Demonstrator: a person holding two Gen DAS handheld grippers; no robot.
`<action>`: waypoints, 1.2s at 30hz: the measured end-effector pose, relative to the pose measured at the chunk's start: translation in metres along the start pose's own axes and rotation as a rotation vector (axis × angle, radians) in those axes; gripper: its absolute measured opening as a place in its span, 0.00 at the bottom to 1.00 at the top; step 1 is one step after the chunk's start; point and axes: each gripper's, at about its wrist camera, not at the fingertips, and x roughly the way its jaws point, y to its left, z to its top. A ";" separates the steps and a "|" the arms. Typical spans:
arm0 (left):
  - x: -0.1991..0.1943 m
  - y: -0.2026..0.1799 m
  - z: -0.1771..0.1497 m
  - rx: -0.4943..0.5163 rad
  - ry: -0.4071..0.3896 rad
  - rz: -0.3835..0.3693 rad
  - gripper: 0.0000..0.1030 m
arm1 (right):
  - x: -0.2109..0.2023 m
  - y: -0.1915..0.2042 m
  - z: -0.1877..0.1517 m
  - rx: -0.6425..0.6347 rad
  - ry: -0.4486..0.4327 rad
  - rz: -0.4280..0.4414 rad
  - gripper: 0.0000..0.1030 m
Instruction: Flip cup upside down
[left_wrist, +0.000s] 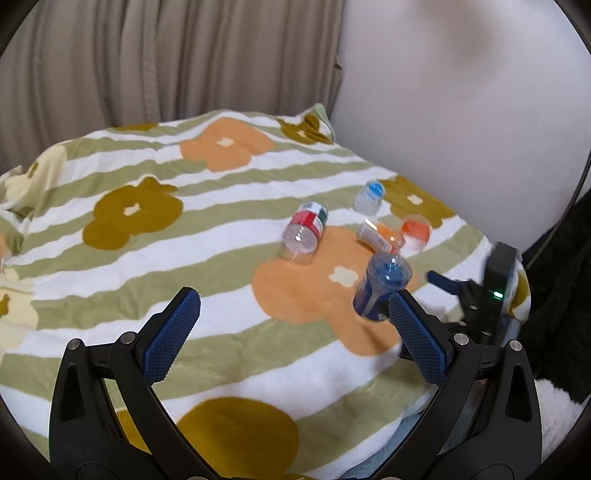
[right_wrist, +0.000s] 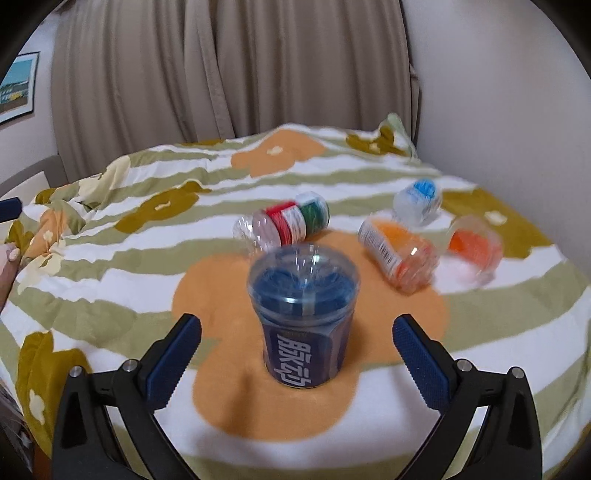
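Standing on the floral blanket (right_wrist: 369, 424), the blue cup (right_wrist: 303, 317) sits between and just ahead of the right gripper (right_wrist: 297, 354), whose jaws are spread wide and touch nothing. It looks like thin clear plastic with a blue label: light, a little slick, and likely to dent under a hard squeeze, so a gentle hold across the labelled lower wall seems best. The soft bedding may let it tip. Beyond it lie a red-and-green cup (right_wrist: 286, 221), two orange ones and a blue-topped one. The left gripper (left_wrist: 295, 325) hangs apart, also spread, the cup near its right finger.
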 end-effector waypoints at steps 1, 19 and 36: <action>-0.005 0.000 0.003 -0.006 -0.020 0.001 0.99 | -0.015 0.001 0.008 -0.019 -0.037 -0.018 1.00; -0.104 -0.100 0.097 0.168 -0.463 -0.019 0.99 | -0.268 -0.024 0.122 0.043 -0.408 -0.463 1.00; -0.109 -0.123 0.078 0.204 -0.449 0.011 0.99 | -0.287 -0.035 0.104 0.130 -0.414 -0.470 1.00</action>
